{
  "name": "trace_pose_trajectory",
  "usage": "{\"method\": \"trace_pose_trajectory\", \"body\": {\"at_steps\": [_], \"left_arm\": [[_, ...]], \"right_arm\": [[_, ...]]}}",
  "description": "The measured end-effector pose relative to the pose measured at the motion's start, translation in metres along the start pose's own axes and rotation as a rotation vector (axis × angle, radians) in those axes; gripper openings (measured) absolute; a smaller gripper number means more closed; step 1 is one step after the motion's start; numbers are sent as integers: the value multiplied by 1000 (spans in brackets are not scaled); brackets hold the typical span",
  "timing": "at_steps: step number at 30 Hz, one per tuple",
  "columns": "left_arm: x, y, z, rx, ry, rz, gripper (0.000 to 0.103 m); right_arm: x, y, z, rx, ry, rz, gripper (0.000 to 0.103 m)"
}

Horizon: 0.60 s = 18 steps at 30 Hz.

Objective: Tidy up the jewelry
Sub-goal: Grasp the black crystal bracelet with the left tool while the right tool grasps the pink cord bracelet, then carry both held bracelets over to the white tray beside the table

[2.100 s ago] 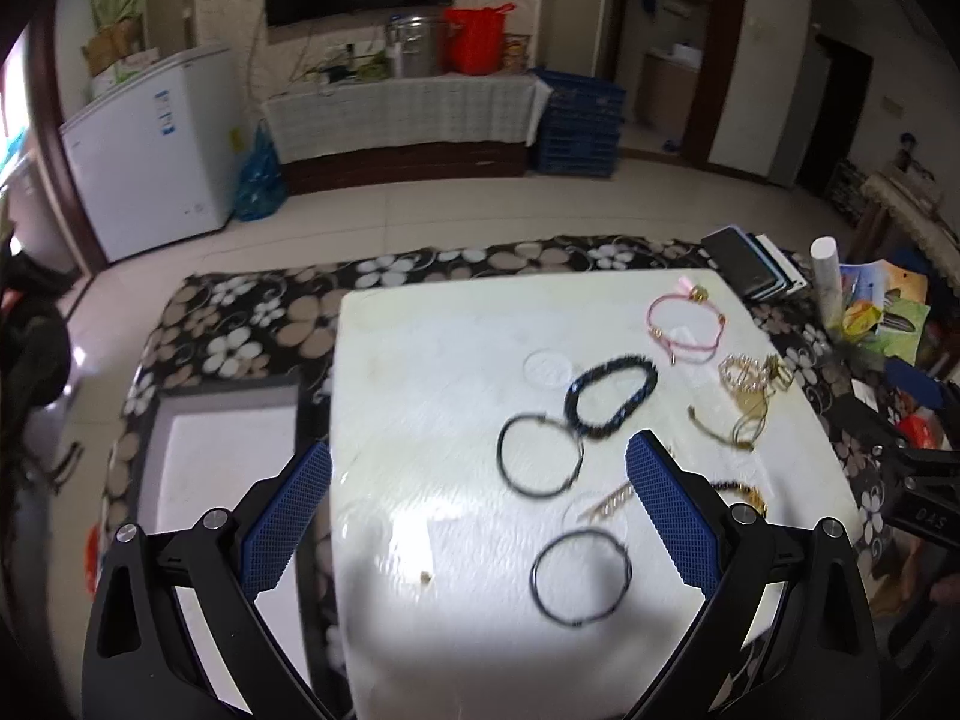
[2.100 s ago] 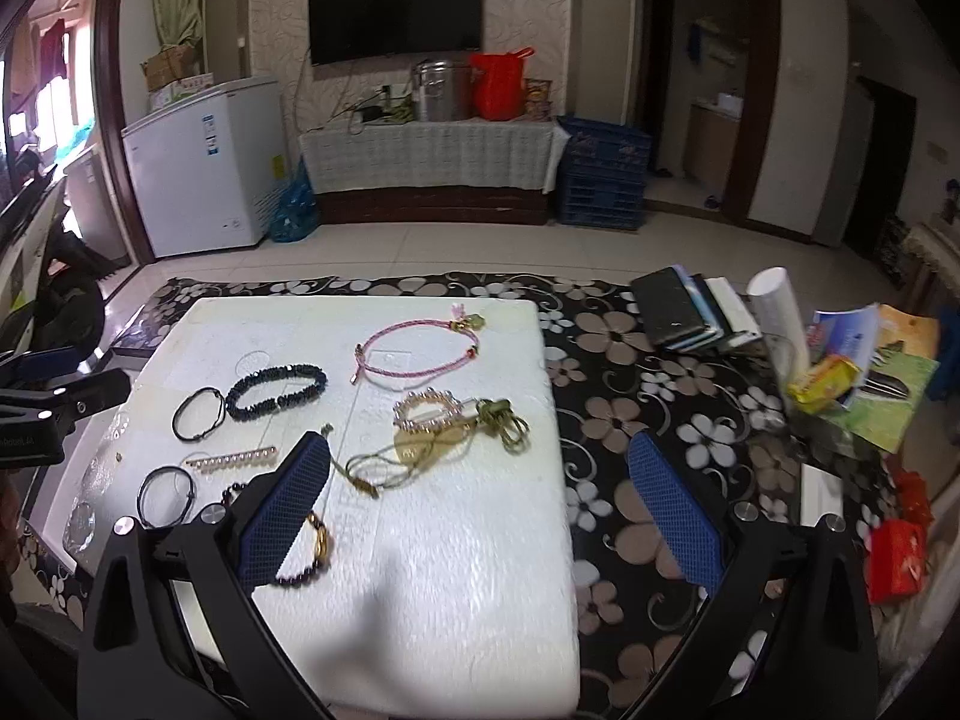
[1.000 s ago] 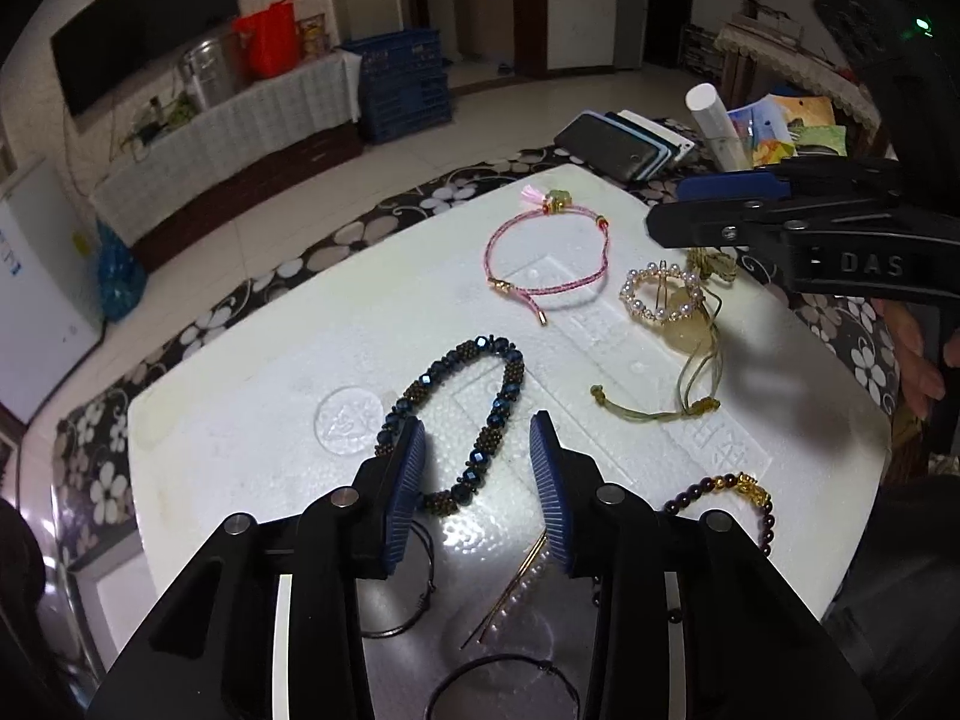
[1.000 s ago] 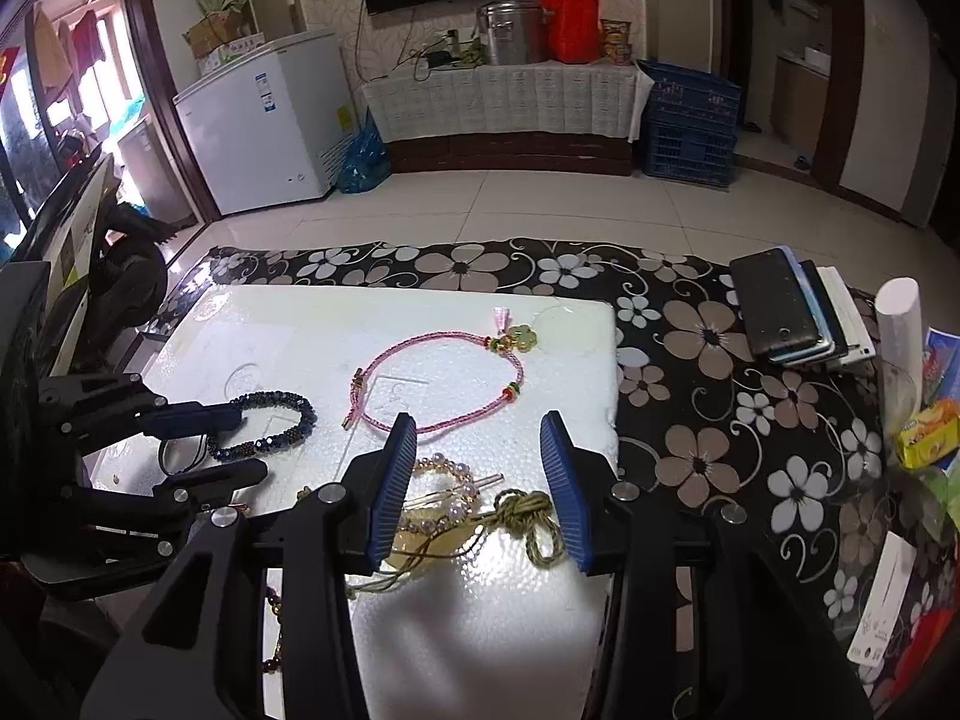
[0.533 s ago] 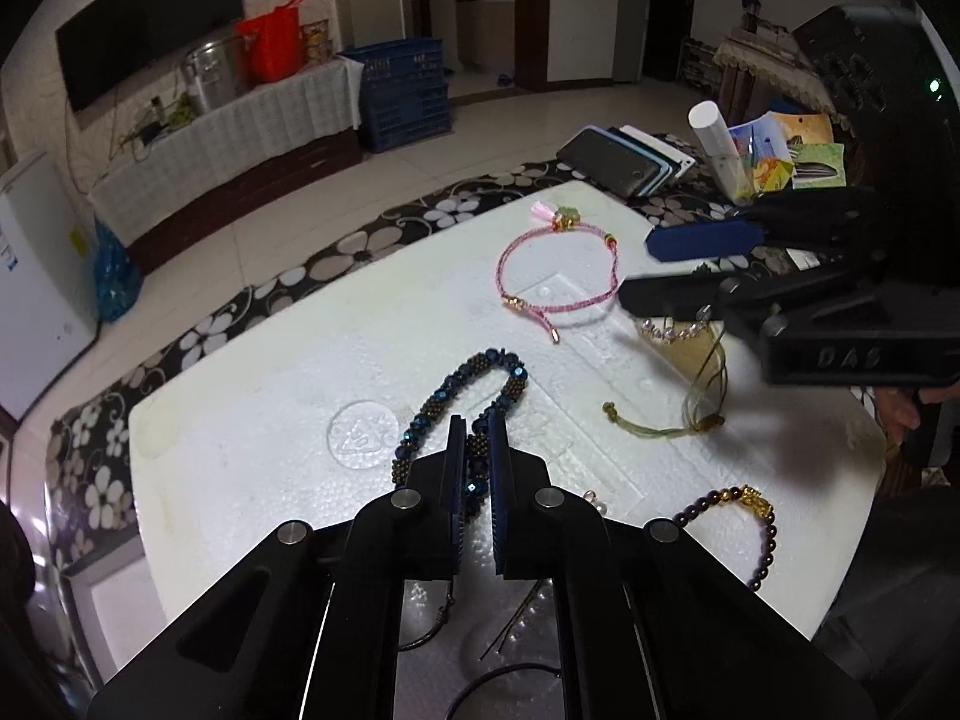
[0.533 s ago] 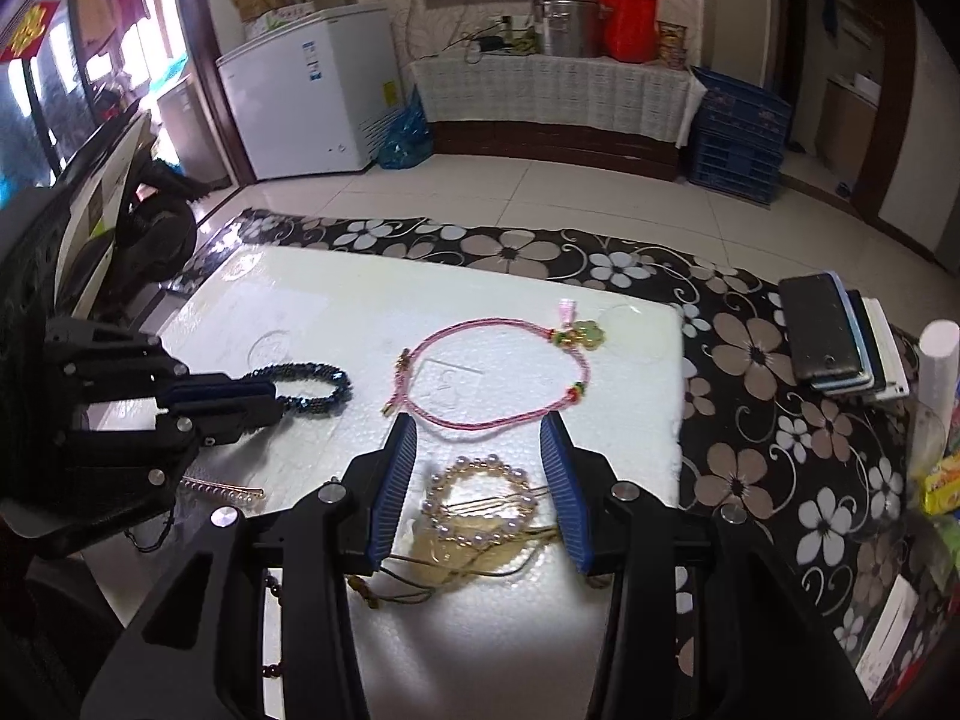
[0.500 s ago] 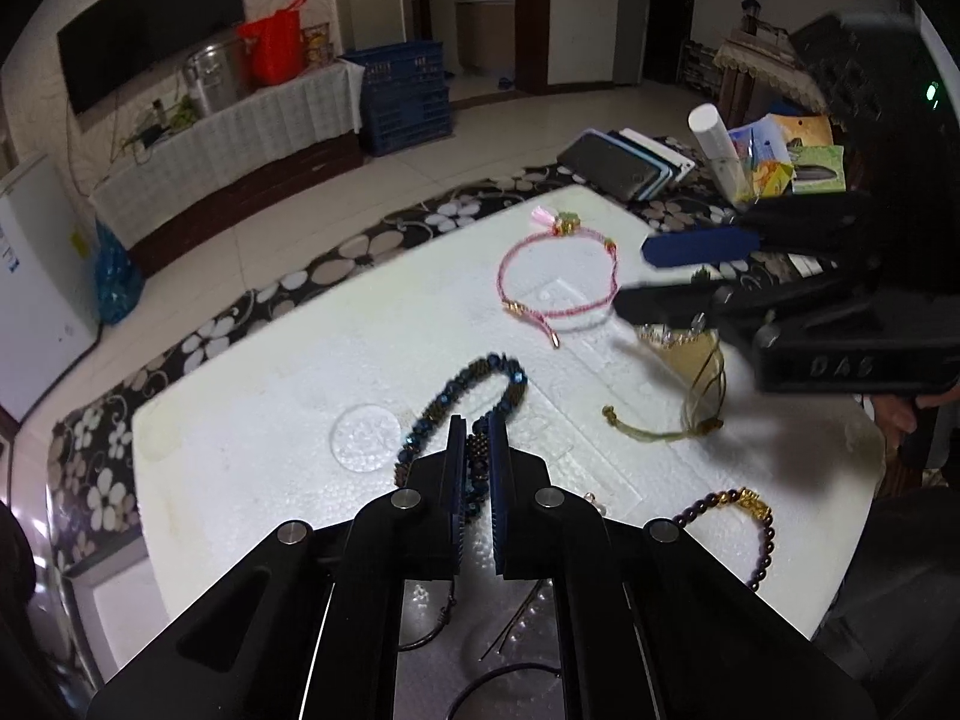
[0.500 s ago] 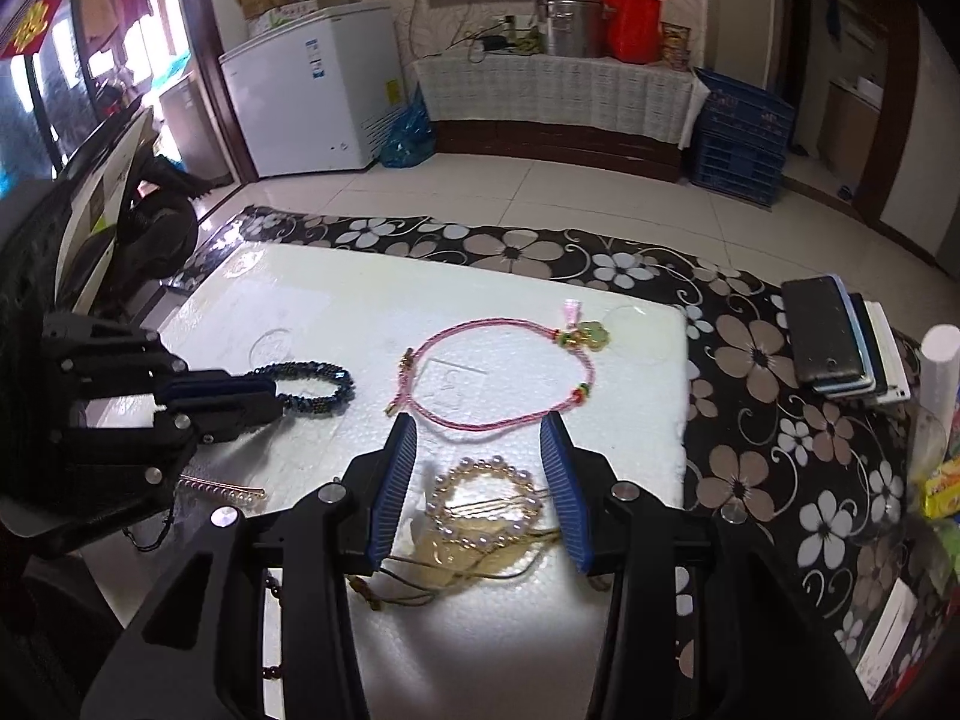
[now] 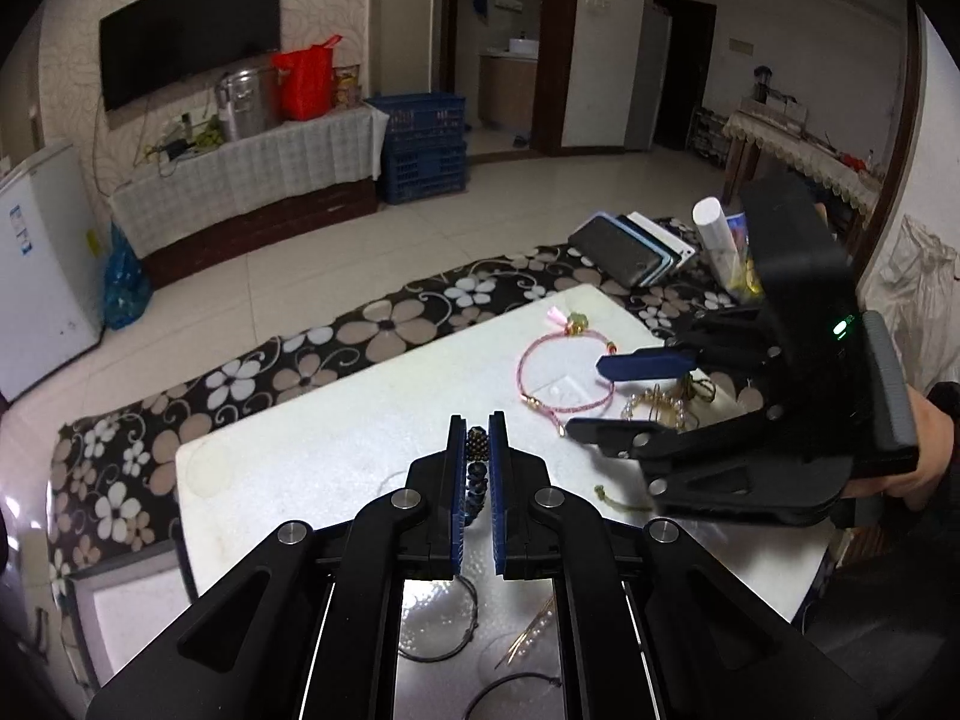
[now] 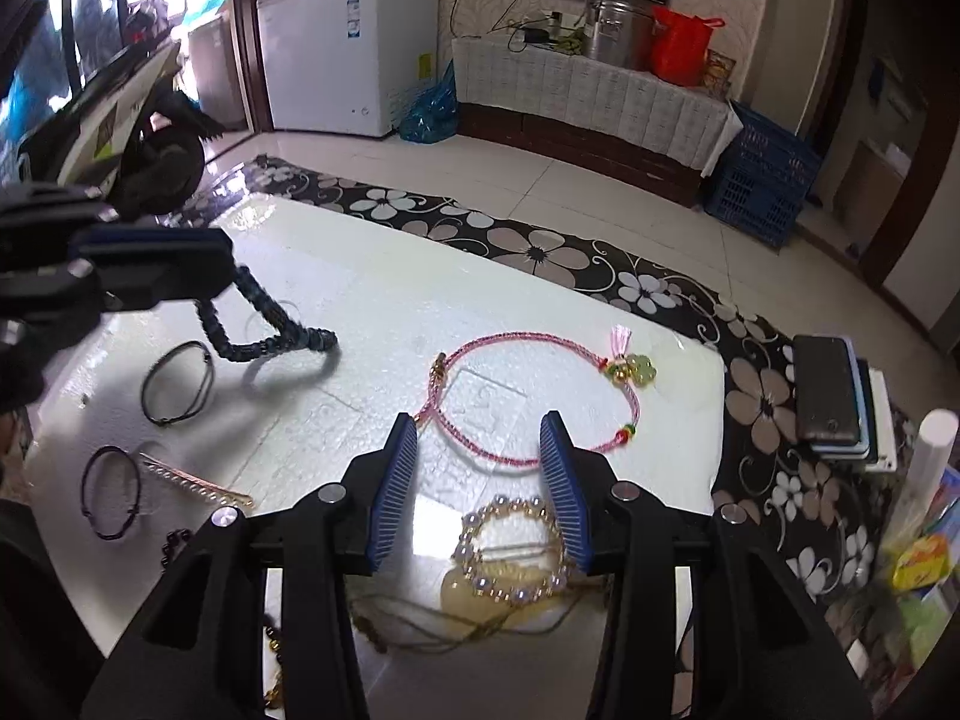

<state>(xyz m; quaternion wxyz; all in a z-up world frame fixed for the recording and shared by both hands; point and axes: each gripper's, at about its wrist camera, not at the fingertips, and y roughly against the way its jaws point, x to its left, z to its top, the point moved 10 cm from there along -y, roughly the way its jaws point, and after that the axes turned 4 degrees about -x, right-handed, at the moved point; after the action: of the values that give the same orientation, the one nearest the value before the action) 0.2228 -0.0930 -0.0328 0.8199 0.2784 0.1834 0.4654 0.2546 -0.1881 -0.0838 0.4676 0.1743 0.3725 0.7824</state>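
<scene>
My left gripper (image 9: 477, 429) is shut on the dark blue beaded bracelet (image 9: 477, 468). In the right wrist view the bracelet (image 10: 270, 333) hangs from that gripper, its far end still touching the white foam board (image 10: 372, 300). My right gripper (image 10: 478, 441) is open and empty, low over the board, between the pink cord bracelet (image 10: 528, 402) and the pearl bracelet (image 10: 516, 546). The right gripper also shows in the left wrist view (image 9: 600, 396), beside the pink bracelet (image 9: 564, 372).
Two black hair ties (image 10: 177, 384) (image 10: 111, 495) and a pearl hair pin (image 10: 192, 483) lie at the board's left. An olive cord (image 10: 456, 624) and a dark bead bracelet (image 10: 273, 654) lie near me. Phones (image 10: 834, 396) and a white tube (image 10: 924, 468) sit on the flowered cloth to the right.
My left gripper has lifted, raising the beaded bracelet mostly off the board. My right gripper has moved forward and lower toward the pink bracelet, still open.
</scene>
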Motion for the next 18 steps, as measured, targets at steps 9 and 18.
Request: {"method": "trace_pose_trajectory", "body": {"at_steps": [9,18], "left_arm": [[5,1,6,-12,25,-1,7],[14,13,19,-50,51,8,7]], "right_arm": [[3,1,4,-6,-47,81,2],[0,44,42,-158,-113,95,2]]}}
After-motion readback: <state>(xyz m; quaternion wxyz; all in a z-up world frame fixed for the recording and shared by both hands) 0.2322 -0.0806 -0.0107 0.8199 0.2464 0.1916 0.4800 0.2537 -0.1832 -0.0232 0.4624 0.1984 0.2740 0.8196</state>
